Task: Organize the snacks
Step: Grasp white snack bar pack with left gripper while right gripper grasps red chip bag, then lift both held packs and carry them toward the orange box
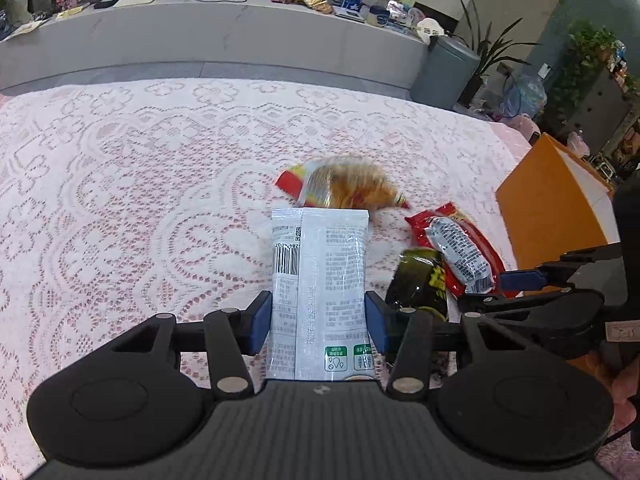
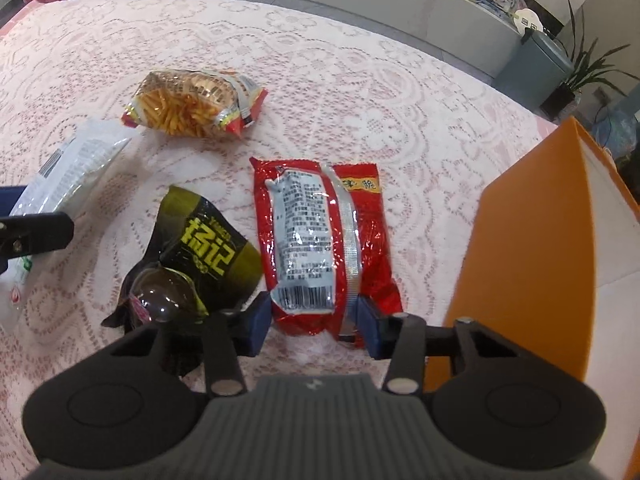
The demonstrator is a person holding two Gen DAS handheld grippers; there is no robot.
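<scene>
While the left gripper [image 1: 319, 322] has its jaws clamped on the lower half of the white packet [image 1: 319, 292], holding it lifted off the lace-covered table [image 1: 140, 184], the right gripper [image 2: 314, 322] sits with its jaws parted on either side of the near end of the red packet [image 2: 320, 248], which lies flat on the cloth just beside the orange box [image 2: 532, 240]. The pads look close to the wrapper but I cannot tell whether they press it yet.

To do this pick well, I would close on the sealed end rather than the puffy middle (foil slides), and lift straight up so the neighbouring dark green packet [image 2: 200, 256] is not dragged along.

The right wrist view shows the fries packet [image 2: 196, 104] sharply, lying apart farther up the table, and the green packet's printing; in the left view the fries are blurred and half hidden behind the white packet. The left view alone shows the barcode side of the white packet and the grey bin [image 1: 444, 72] beyond the table.
</scene>
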